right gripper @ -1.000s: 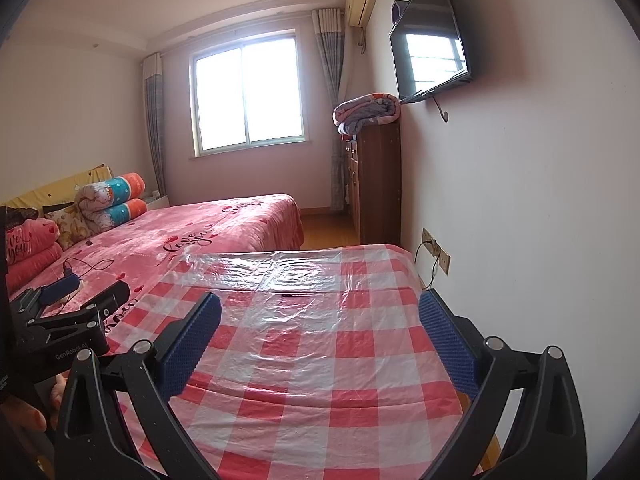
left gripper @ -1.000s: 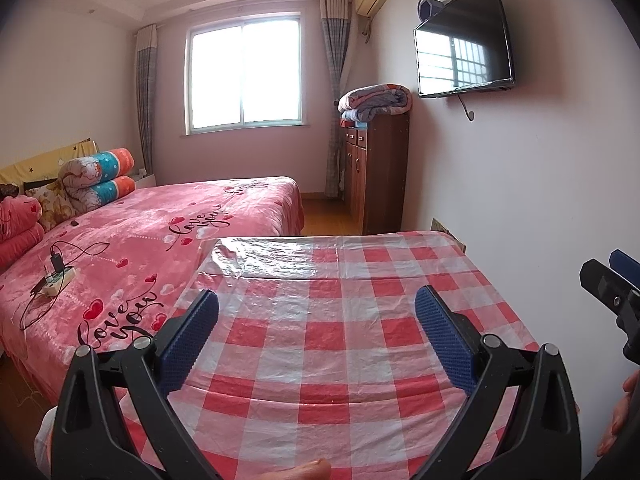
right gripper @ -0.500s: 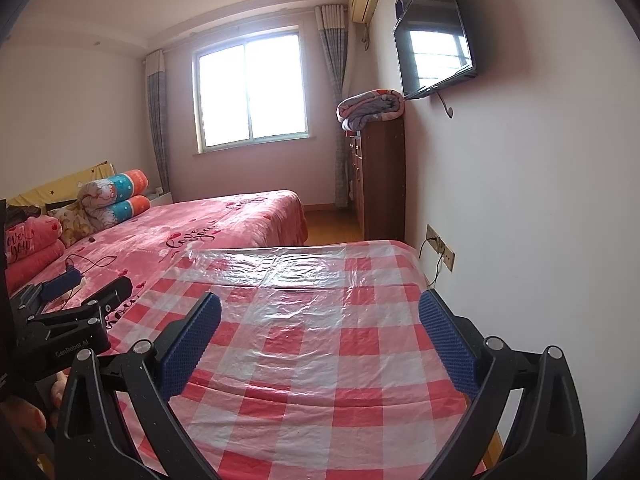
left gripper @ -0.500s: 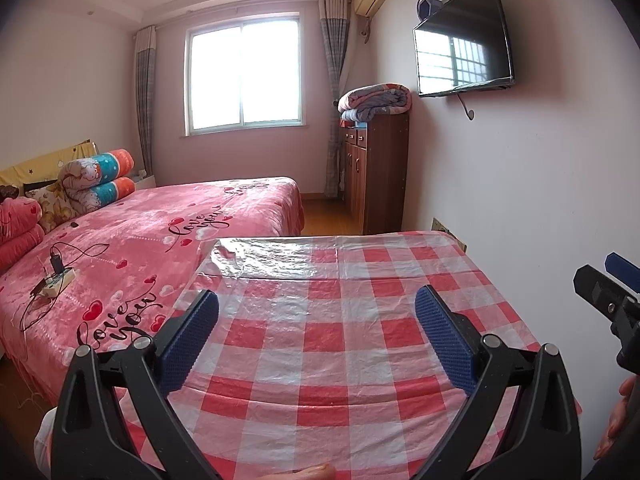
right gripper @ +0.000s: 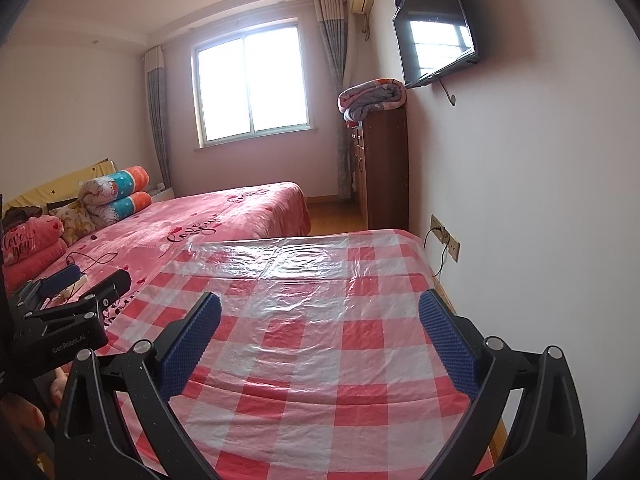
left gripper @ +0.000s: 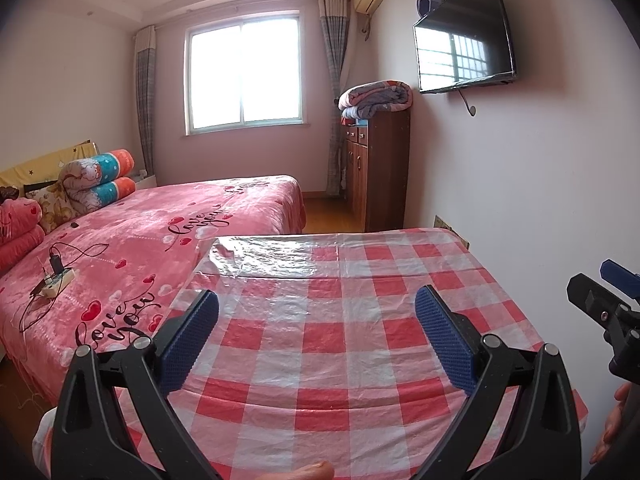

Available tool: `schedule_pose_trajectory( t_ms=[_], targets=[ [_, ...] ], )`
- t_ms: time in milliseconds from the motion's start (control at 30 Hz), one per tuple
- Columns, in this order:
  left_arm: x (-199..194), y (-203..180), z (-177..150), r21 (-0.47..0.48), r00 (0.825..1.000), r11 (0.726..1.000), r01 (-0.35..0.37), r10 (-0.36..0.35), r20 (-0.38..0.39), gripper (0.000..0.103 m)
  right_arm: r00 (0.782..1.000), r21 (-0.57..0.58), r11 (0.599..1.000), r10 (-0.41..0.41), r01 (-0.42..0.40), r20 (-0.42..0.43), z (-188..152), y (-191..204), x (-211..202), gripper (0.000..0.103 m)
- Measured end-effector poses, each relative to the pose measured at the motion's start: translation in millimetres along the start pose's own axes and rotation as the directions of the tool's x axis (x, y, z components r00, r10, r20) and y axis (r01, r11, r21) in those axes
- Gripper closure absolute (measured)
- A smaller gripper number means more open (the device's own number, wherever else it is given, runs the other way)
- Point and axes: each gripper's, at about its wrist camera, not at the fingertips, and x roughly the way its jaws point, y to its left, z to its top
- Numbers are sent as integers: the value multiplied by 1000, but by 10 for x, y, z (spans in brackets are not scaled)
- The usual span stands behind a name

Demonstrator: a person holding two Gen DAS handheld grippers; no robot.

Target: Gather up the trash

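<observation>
Little has shifted since a second ago: left gripper (left gripper: 316,320) and right gripper (right gripper: 320,324) hover side by side, jaws spread and empty, over the checked tablecloth (left gripper: 340,344), with no trash visible.

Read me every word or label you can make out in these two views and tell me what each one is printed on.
"Love you": on the pink bedspread, in black script near its front edge.
"love you": again on the bedspread, further back.
"Love you": on the pink pillow at the head of the bed.
"GenRobot.AI": on the body of the left claw, seen from the right wrist.
Nothing else is readable.
</observation>
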Motion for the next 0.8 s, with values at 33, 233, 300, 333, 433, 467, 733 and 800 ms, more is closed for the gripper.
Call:
schedule_pose_trajectory(
  t_ms=[33,233,300,333,433,467,733,800],
  targets=[
    [20,2,-6,1,1000,1000,-1,1,-3,4,1000,1,1000,0,0,-2,-6,-4,12,5],
    [169,-51,-48,13,1000,1000,-13,13,-25,4,1000,19,1000,3,-3,-27,-72,-86,157,5],
    [233,-72,-62,21,999,1000,-18,18,-32,4,999,26,1000,6,-5,-39,-97,-112,226,5],
    [263,-81,-67,23,999,1000,-18,19,-38,4,999,29,1000,8,-7,-46,-112,-123,257,5],
    [400,-96,-111,25,997,999,-23,25,-70,4,997,46,999,13,-9,-74,-157,-157,388,5],
    [460,-97,-132,24,996,999,-27,29,-88,4,996,55,998,16,-12,-89,-182,-170,460,5],
    [1154,-126,-388,57,951,997,-61,75,-301,4,966,91,996,25,-2,-257,-376,-256,1171,5],
    [1365,-123,-456,58,929,997,-59,76,-362,4,949,98,995,27,4,-313,-426,-255,1370,5]
  ],
)
